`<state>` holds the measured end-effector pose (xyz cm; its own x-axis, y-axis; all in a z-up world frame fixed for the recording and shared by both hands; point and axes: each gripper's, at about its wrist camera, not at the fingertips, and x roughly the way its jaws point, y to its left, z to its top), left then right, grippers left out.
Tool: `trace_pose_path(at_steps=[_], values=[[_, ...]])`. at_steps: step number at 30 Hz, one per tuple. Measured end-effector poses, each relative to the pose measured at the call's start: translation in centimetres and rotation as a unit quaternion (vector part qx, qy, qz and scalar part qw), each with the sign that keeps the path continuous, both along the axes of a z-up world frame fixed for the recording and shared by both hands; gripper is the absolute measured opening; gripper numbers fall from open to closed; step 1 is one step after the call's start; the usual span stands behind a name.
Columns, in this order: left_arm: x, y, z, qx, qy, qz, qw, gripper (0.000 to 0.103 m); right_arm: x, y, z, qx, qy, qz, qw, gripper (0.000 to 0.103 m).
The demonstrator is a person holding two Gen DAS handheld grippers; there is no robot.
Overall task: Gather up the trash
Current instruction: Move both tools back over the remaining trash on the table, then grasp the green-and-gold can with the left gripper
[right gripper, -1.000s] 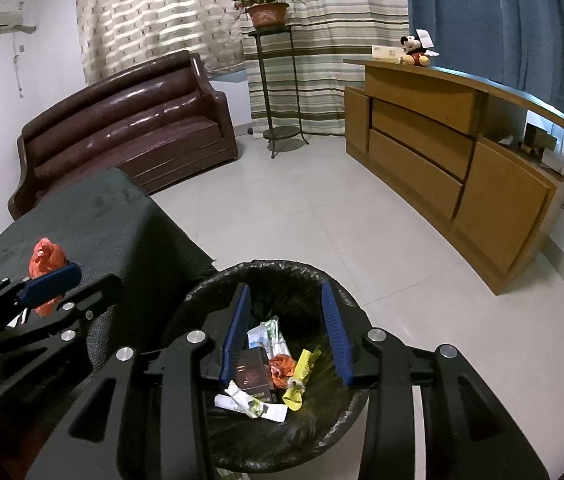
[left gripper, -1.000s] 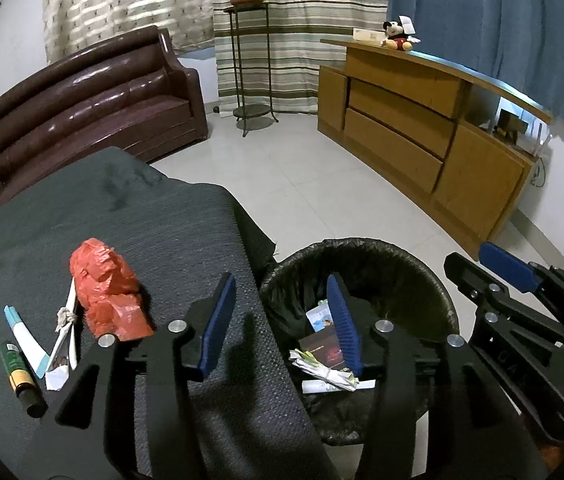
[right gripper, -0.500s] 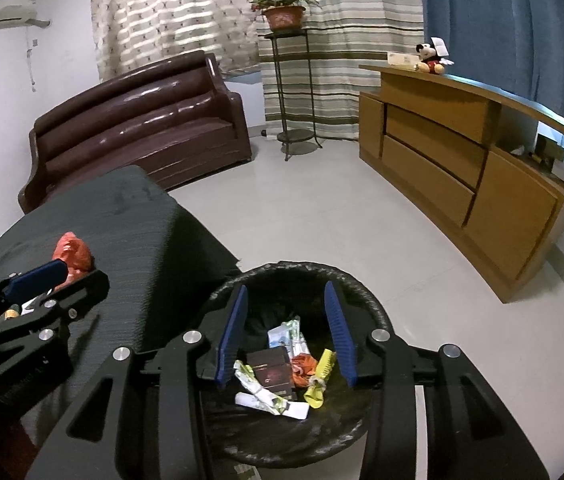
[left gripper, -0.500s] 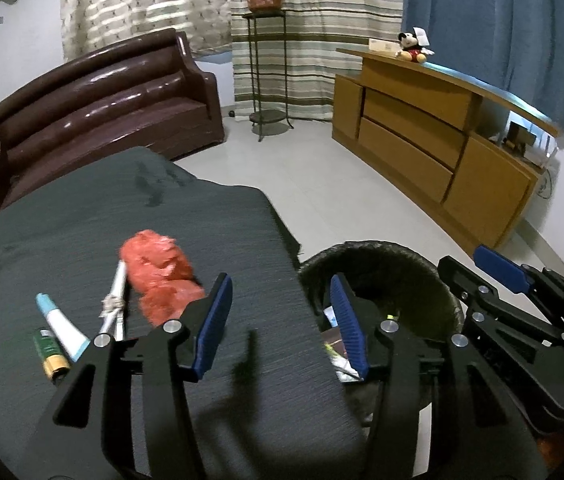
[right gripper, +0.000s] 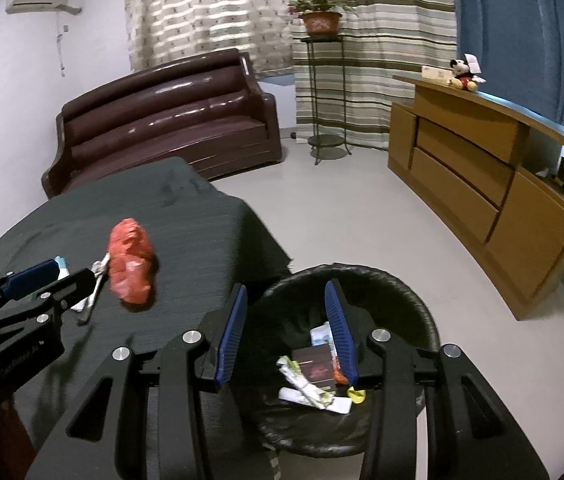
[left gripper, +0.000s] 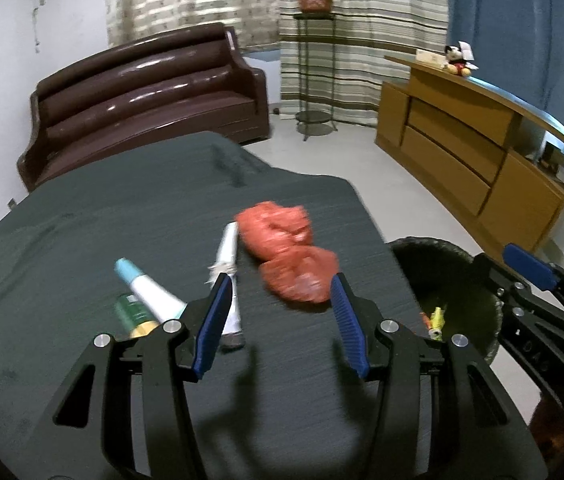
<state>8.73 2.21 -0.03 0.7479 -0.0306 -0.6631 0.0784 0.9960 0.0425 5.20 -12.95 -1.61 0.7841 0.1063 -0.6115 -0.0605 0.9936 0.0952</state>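
A crumpled red plastic bag (left gripper: 289,256) lies on the dark-clothed table (left gripper: 122,208), just ahead of my left gripper (left gripper: 280,292), which hovers open and holds nothing. Left of the bag lie a twisted white wrapper (left gripper: 228,248), a white tube with a pale blue cap (left gripper: 146,288) and a green and yellow tube (left gripper: 134,316). My right gripper (right gripper: 286,300) hangs open and empty over the near left rim of the black-lined bin (right gripper: 401,284). Wrappers and a dark packet (right gripper: 313,372) lie in the bin. The right wrist view also shows the red bag (right gripper: 132,264) and the left gripper (right gripper: 62,276).
The bin (left gripper: 461,264) stands on the pale floor at the table's right edge. A brown sofa (left gripper: 154,92) is behind the table and a wooden cabinet (left gripper: 461,148) runs along the right wall. A metal plant stand (left gripper: 313,80) stands by the curtains.
My left gripper has swung left from above the bin to above the table, so the red bag now lies just ahead of its jaws. The right gripper shifted slightly and stays over the bin.
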Motion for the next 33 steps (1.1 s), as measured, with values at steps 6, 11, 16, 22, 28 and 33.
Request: trace_pose_path(at_steps=[6,11,16,22,28,33], values=[[-0.7,3.6,0.1,-0.002,0.001,0.034,0.9994,0.05,-0.4,2.5,0.2,-0.003,0.002,0.022,1.0,0.041],[-1.0,6.6,-0.3,-0.007,0.009,0.065,0.9978,0.05,-0.7,4.3,0.2,-0.004,0.004,0.04,0.999,0.041],[-0.9,8.5,-0.9,-0.011,0.019,0.083,0.9963,0.051,-0.7,5.8,0.1,0.0,0.008,0.053,0.999,0.041],[0.0,8.9,-1.4,-0.015,0.029,0.087,0.9957,0.052,-0.7,7.2,-0.1,0.001,0.013,0.067,0.998,0.041],[1.1,9.8,-2.5,-0.025,0.061,0.092,0.9936,0.056,-0.6,7.7,-0.2,0.0,0.018,0.075,0.997,0.041],[0.9,10.8,-3.2,-0.036,0.076,0.095,0.9919,0.056,-0.5,8.3,-0.5,0.002,0.024,0.079,0.997,0.041]])
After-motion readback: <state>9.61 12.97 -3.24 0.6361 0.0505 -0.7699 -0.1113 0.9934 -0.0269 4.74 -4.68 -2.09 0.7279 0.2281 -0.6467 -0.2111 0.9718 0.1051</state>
